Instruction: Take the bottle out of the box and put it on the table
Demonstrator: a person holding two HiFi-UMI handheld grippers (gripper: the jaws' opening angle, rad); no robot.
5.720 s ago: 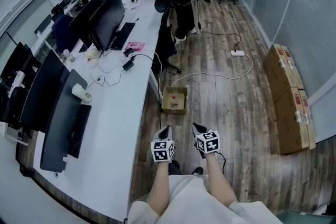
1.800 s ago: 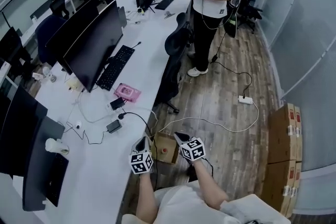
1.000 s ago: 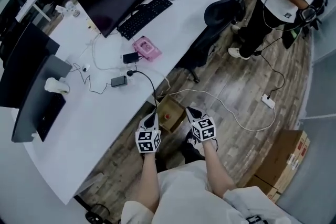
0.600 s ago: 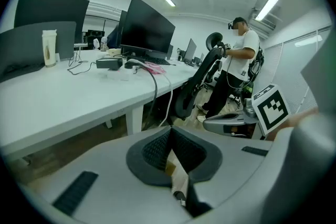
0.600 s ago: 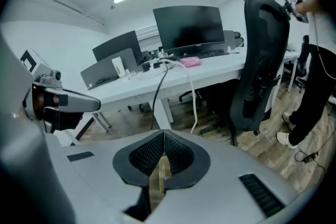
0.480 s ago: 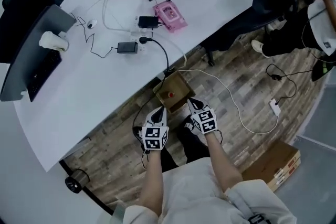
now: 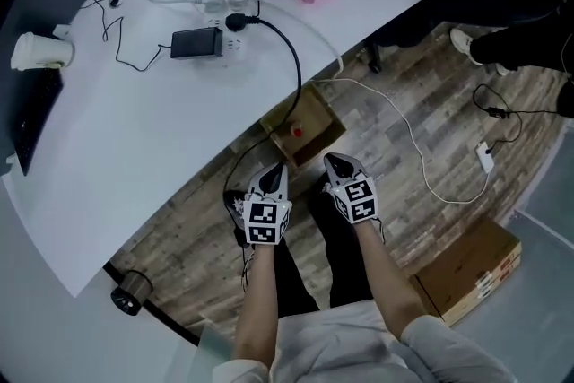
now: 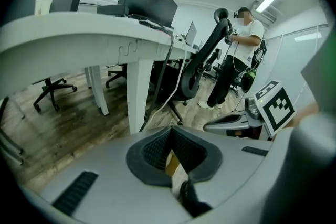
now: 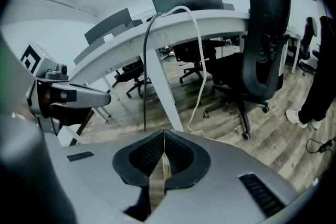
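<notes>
1. The bottle (image 7: 297,133), shown only as a red cap, is stood inside the square cardboard box (image 7: 325,123) on the plank floor, under the white table's (image 7: 134,148) curved edge
2. Bare planks are left at the box's 6 o'clock
3. There the left gripper (image 7: 274,178) and right gripper (image 7: 337,164) are held, ribbed jaws pressed together, empty
</notes>
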